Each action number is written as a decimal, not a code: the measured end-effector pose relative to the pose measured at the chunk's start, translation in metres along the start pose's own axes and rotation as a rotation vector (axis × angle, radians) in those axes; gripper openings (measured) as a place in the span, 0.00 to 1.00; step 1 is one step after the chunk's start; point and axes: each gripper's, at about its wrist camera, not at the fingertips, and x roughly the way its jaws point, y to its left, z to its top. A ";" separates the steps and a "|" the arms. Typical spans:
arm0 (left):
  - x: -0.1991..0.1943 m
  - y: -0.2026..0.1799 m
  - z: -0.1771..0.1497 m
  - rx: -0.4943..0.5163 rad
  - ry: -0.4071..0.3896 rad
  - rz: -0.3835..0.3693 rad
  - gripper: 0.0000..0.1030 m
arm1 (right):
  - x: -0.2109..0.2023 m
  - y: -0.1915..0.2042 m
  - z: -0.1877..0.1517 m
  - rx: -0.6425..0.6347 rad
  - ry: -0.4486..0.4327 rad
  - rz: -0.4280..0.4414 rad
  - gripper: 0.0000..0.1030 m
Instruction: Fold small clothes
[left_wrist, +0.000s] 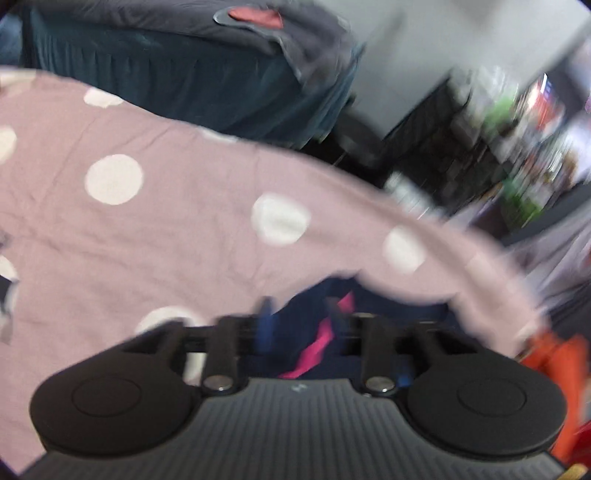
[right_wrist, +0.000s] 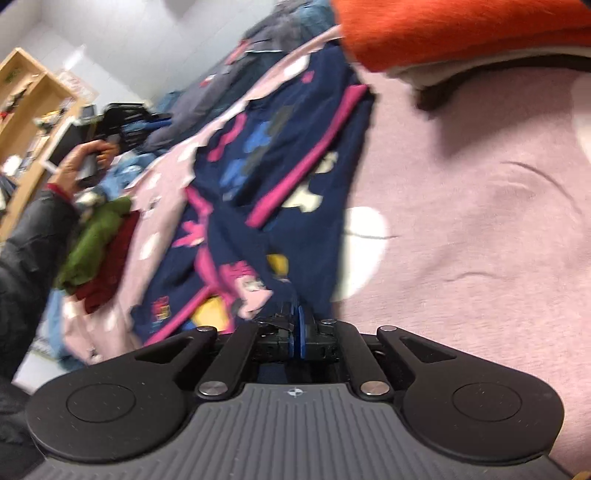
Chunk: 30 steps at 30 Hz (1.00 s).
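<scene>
A small navy garment (right_wrist: 280, 177) with pink trim and cartoon prints lies stretched over the pink polka-dot sheet (right_wrist: 480, 221). My right gripper (right_wrist: 298, 332) is shut on its near edge. In the left wrist view a bit of the navy and pink garment (left_wrist: 325, 339) shows between the spread blue fingers of my left gripper (left_wrist: 301, 314), which is open just above it. The left gripper also shows from outside in the right wrist view (right_wrist: 129, 125), held up in the person's hand beyond the garment's far end.
An orange folded piece (right_wrist: 461, 33) lies at the garment's right. Green and dark red clothes (right_wrist: 96, 243) are piled to its left. A dark bed with grey cover (left_wrist: 184, 74) stands beyond the sheet's edge. Wooden shelves (right_wrist: 29, 110) stand at the left.
</scene>
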 end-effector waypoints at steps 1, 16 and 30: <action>0.005 -0.005 -0.006 0.050 0.010 0.045 0.63 | 0.001 -0.001 -0.001 -0.001 -0.004 -0.013 0.05; 0.101 0.068 -0.028 -0.559 0.088 -0.408 0.06 | 0.005 -0.006 -0.005 0.028 -0.003 0.000 0.04; 0.027 0.034 0.033 -0.201 0.017 -0.072 0.53 | 0.006 -0.011 -0.005 0.060 -0.005 0.010 0.01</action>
